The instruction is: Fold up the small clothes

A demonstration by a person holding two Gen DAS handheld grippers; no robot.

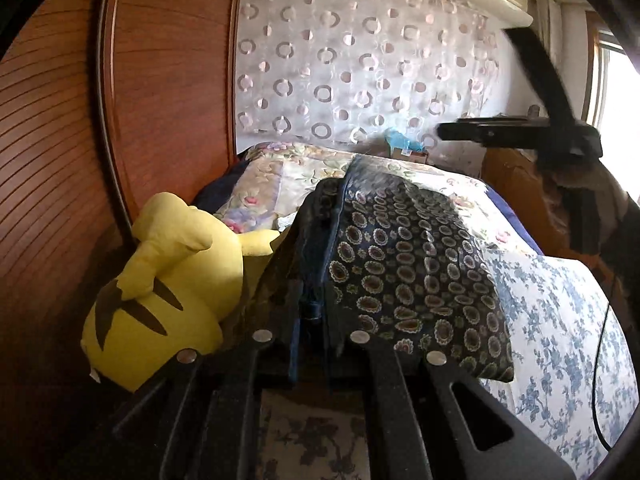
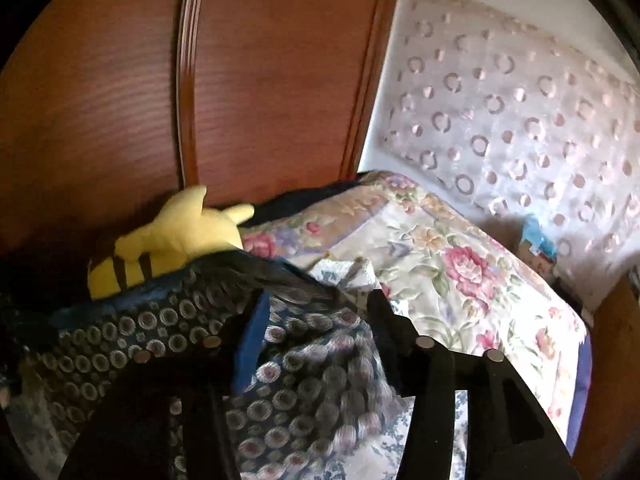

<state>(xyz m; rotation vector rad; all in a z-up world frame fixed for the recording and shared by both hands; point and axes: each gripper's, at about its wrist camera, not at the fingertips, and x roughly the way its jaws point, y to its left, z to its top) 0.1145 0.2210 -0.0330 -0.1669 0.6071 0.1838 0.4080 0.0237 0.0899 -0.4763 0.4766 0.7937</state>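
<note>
Left gripper [image 1: 310, 344] clamps the garment [image 1: 400, 264] hem; right gripper [image 2: 316, 332] open, cloth between jaws. Light, limp, drapes over bed [image 1: 568, 320]; regrip by edge.

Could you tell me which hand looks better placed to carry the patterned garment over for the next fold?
Probably the left. The left gripper is shut on a bunched edge of the dark patterned garment. The right gripper stands open, the cloth loose between its fingers, so it would have to grasp again.

Yellow plush toy [image 1: 168, 280] against wooden headboard [image 1: 160, 80]; floral quilt [image 2: 460, 272].
</note>
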